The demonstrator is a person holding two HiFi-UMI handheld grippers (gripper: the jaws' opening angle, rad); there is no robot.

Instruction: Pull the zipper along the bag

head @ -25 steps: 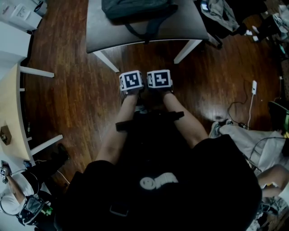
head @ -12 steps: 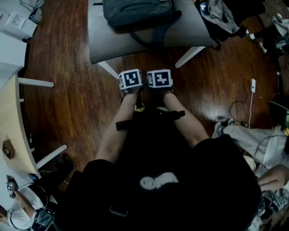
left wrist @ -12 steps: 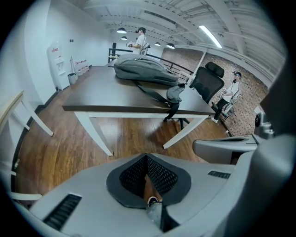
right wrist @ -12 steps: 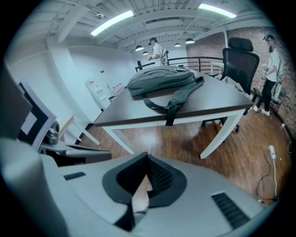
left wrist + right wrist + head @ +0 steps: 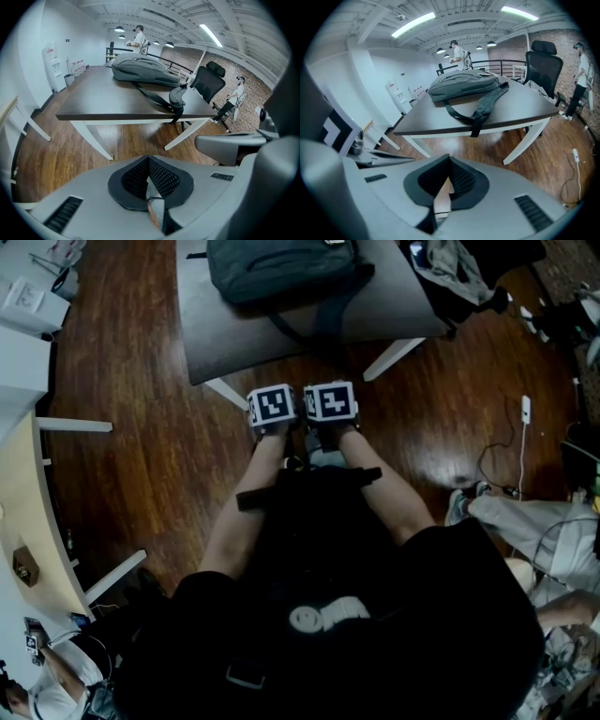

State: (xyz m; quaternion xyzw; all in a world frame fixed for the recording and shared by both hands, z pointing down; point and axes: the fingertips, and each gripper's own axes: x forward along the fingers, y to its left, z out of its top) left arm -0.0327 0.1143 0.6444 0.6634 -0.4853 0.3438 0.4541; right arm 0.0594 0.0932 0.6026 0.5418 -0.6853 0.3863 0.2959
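Ahead of both grippers, on the far part of the bench [image 5: 211, 338], lies the bag [image 5: 281, 268]. Its long axis runs from your left to your right, across the direction in which you reach. One strap [image 5: 314, 320] trails toward you and hangs over the near edge of the bench.

Your left gripper [image 5: 149, 160] and your right gripper [image 5: 450, 165] are side by side, almost touching, above the wooden floor [image 5: 141, 456]. They are just short of the bench edge and well apart from the bag. Both have their jaws pressed together, and nothing is between the pads.

The bag is nearly straight in front of the pair, so neither hand is clearly nearer. The strap comes down a little more on the side of the right gripper. I cannot make out the zipper in any view, so you must first find on which side of the bag it runs.

Compared with one second ago, the bench edge is closer to the grippers and more of the bag shows in the head view. The two grippers remain side by side as before.
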